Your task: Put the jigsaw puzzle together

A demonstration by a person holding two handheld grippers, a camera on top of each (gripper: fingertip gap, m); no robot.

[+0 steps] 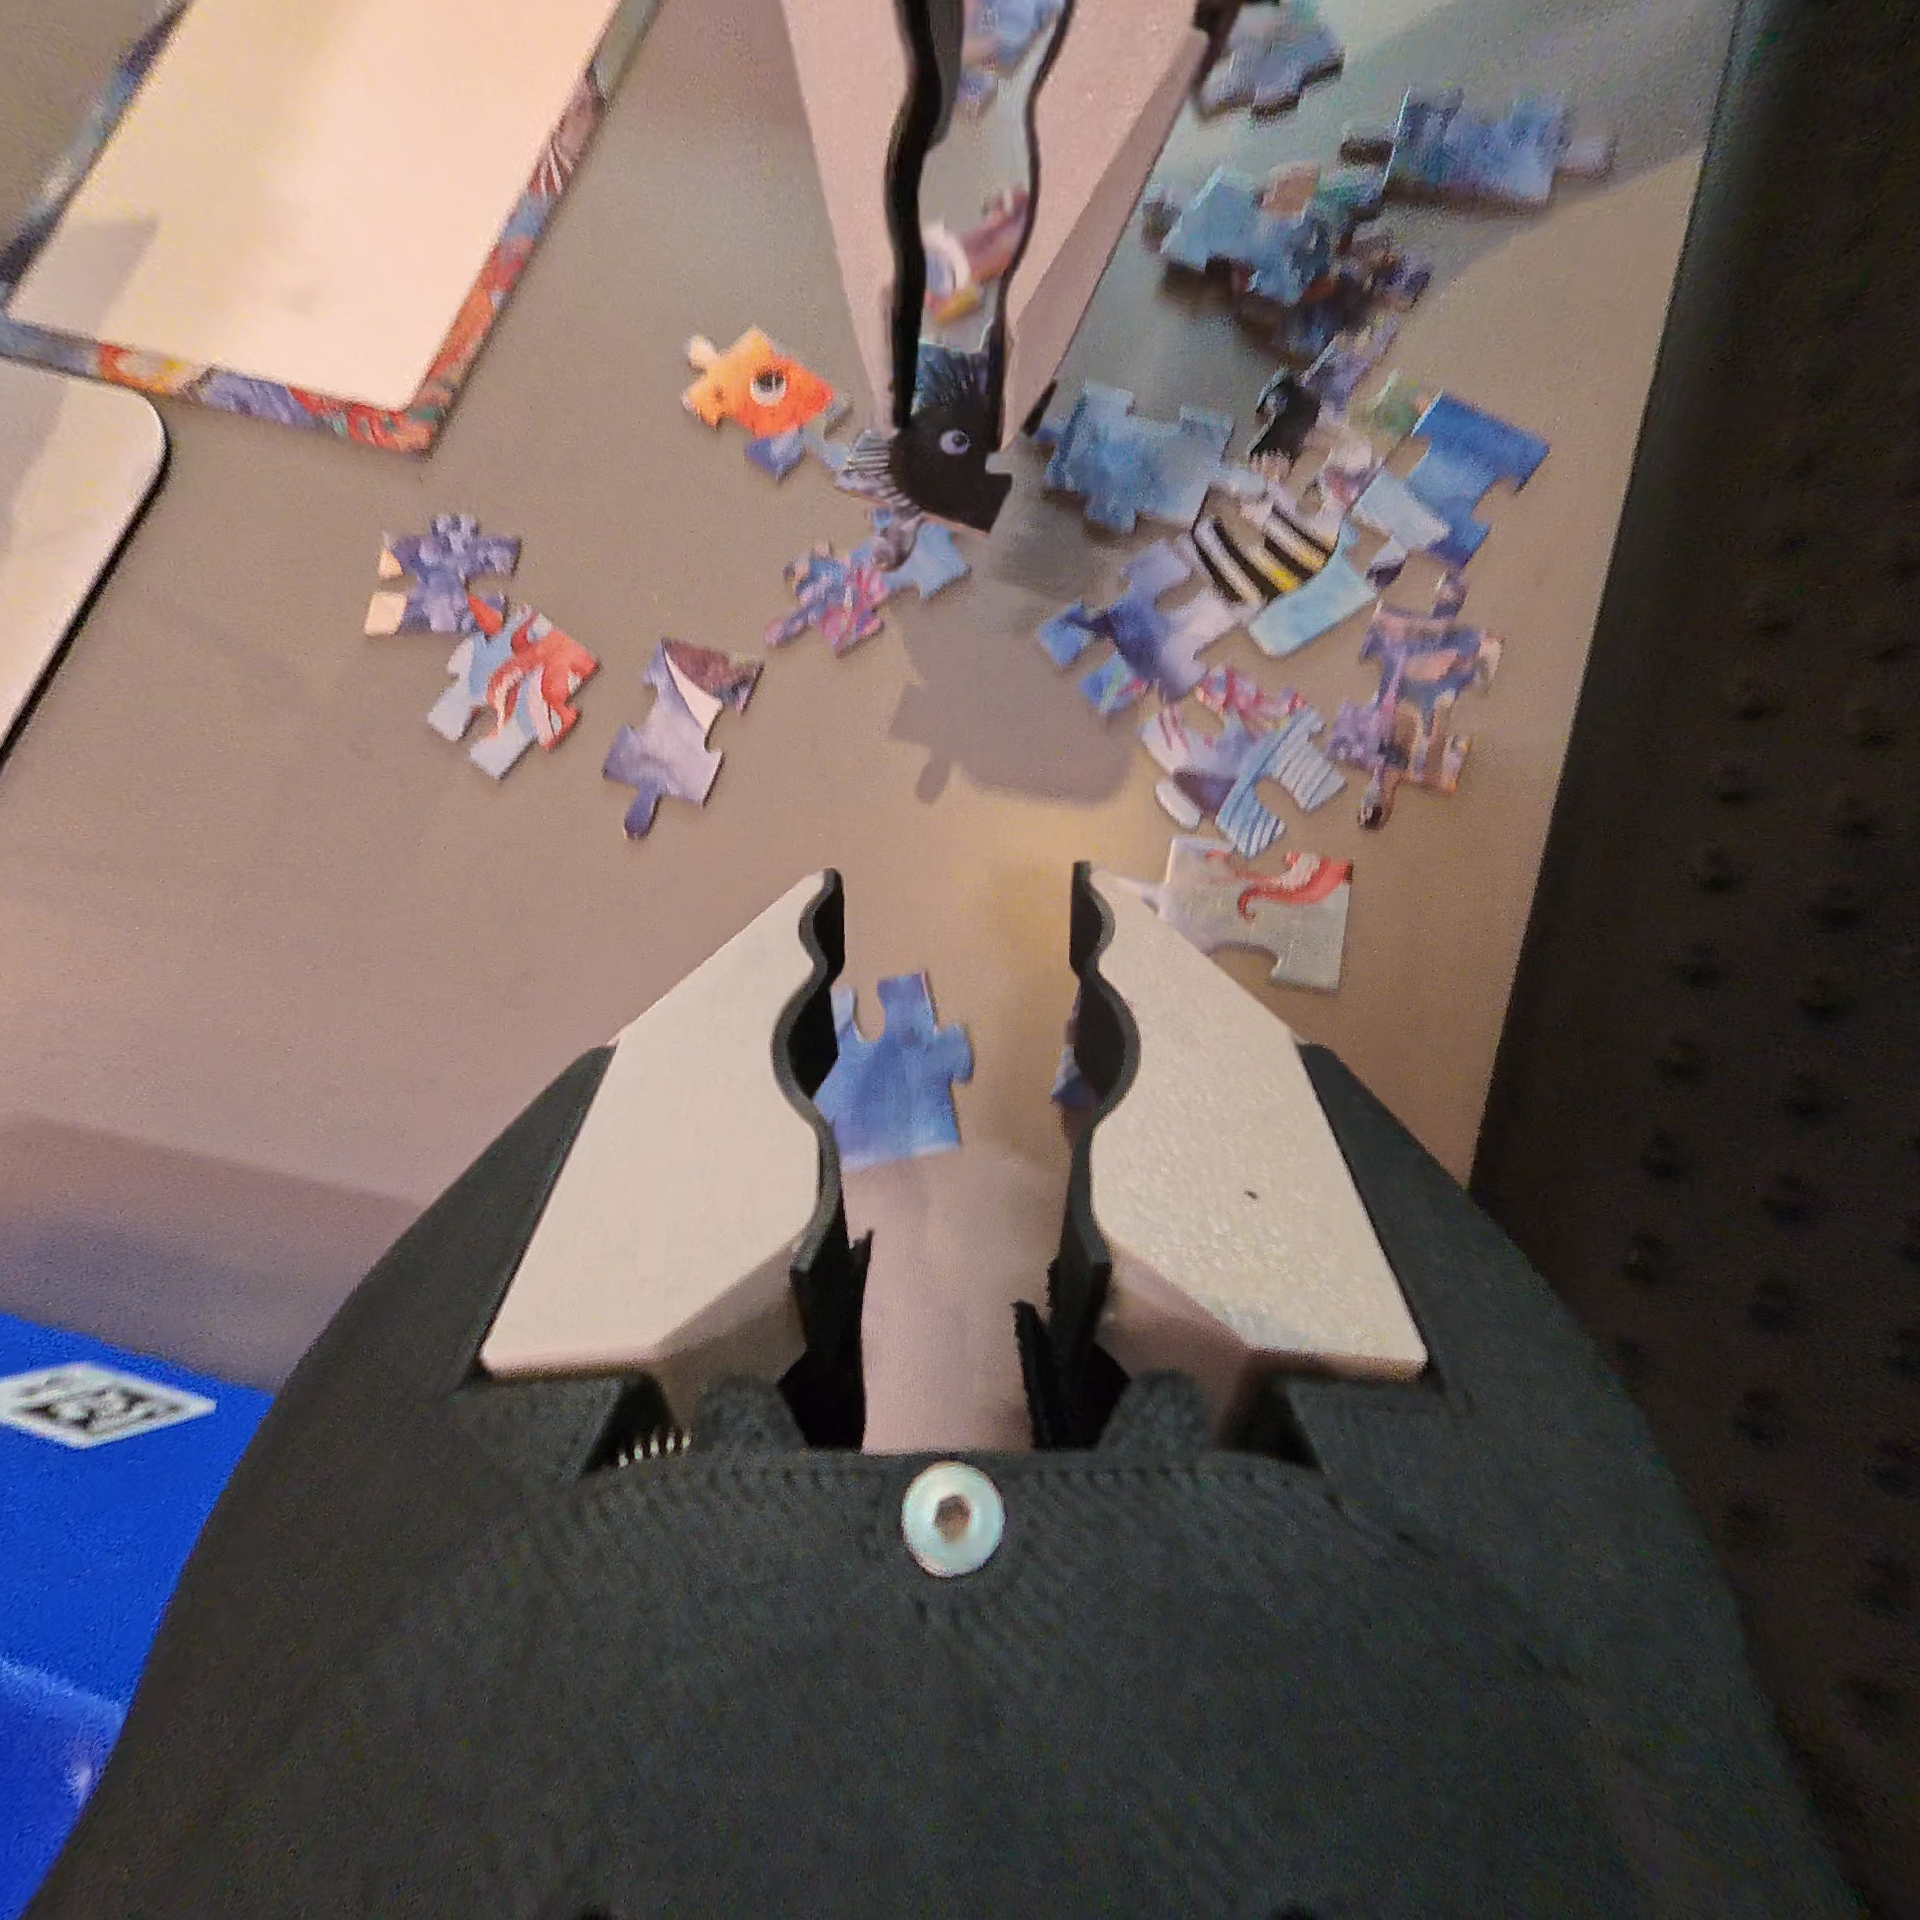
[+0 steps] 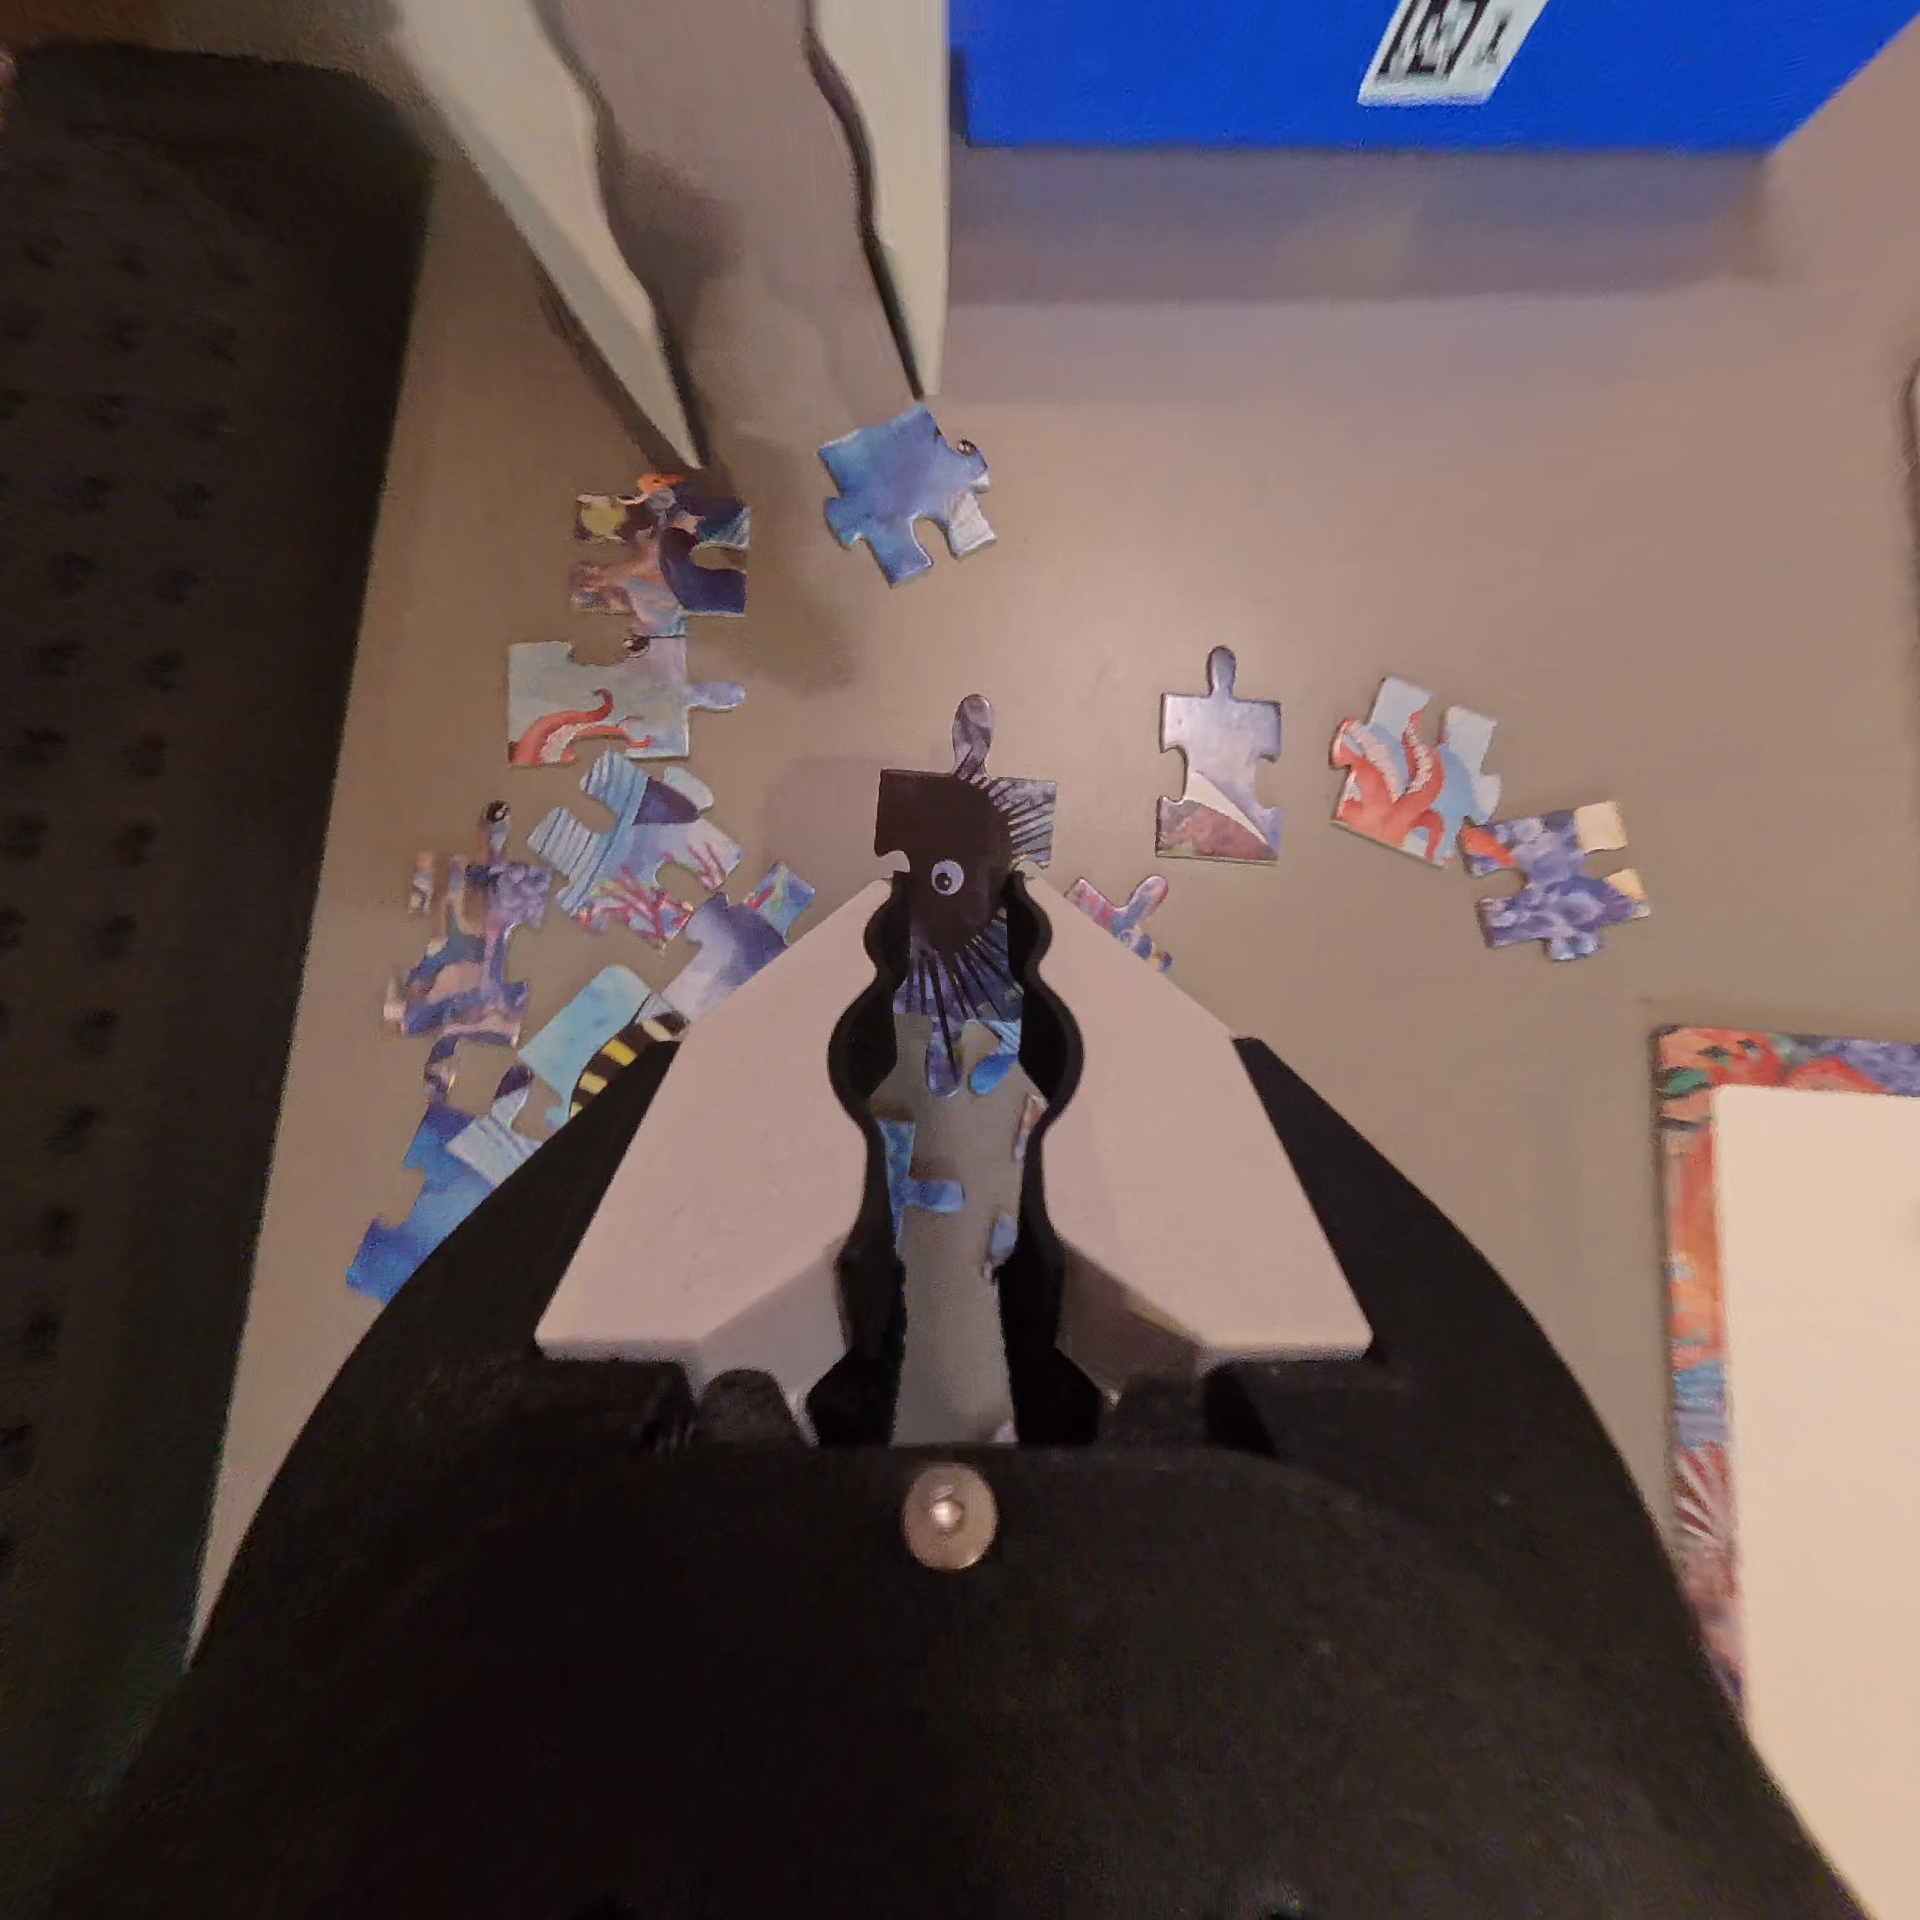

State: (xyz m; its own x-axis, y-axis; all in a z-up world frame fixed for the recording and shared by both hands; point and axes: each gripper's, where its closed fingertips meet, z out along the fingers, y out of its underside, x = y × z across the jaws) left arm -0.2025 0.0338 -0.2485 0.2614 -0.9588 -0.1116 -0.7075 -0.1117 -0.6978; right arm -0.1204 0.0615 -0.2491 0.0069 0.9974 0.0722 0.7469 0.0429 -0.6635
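The right gripper (image 2: pixel 951 883) was closed on a black fish piece (image 2: pixel 961 842), pinched at its lower edge, so that most of the piece stuck out past the fingertips and hung above the table (image 2: pixel 1351 540), casting a shadow there. The left gripper (image 1: pixel 956 883) stood open and empty, its jaws well apart over the bare table, with a blue piece (image 1: pixel 899 1075) lying flat between and below the fingers. In the left wrist view the right gripper (image 1: pixel 951 442) came down from the top with the fish piece (image 1: pixel 945 462) at its tip. Loose pieces lay face up around it: an orange fish piece (image 1: pixel 764 390) just beside it, an octopus piece (image 1: pixel 520 686) and a grey-blue piece (image 1: pixel 675 727) farther out, and a dense scatter near the table's edge, among them a striped piece (image 1: pixel 1262 545). A puzzle tray (image 1: pixel 301 208) with a bright patterned border lay well apart from the pieces, and a blue box (image 2: pixel 1403 73) stood beyond the left gripper.
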